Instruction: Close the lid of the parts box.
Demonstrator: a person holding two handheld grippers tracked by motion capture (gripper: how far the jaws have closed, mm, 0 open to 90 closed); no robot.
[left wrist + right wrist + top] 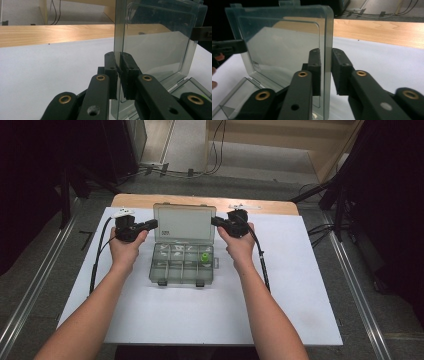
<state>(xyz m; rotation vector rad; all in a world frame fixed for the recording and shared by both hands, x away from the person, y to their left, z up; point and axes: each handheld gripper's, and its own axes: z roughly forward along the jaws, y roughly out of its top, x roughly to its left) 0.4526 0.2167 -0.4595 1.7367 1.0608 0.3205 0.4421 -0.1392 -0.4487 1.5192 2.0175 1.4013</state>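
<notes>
Lid (183,222) upright, left edge pinched in left tool (119,75); right tool (325,72) clamps right edge.

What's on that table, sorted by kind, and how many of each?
Clear plastic compartment box, lid raised: 1
Green piece inside the box: 1
Hand-held grippers, left gripper and right gripper, each at a side edge of the lid: 2
White sheet on the table: 1
Total: 5

Recording lab: dark curtains (30,180), floor rails (357,295), trailing cables (217,150).

The small dark label on the box lid (256,65) is too blurred to read.
</notes>
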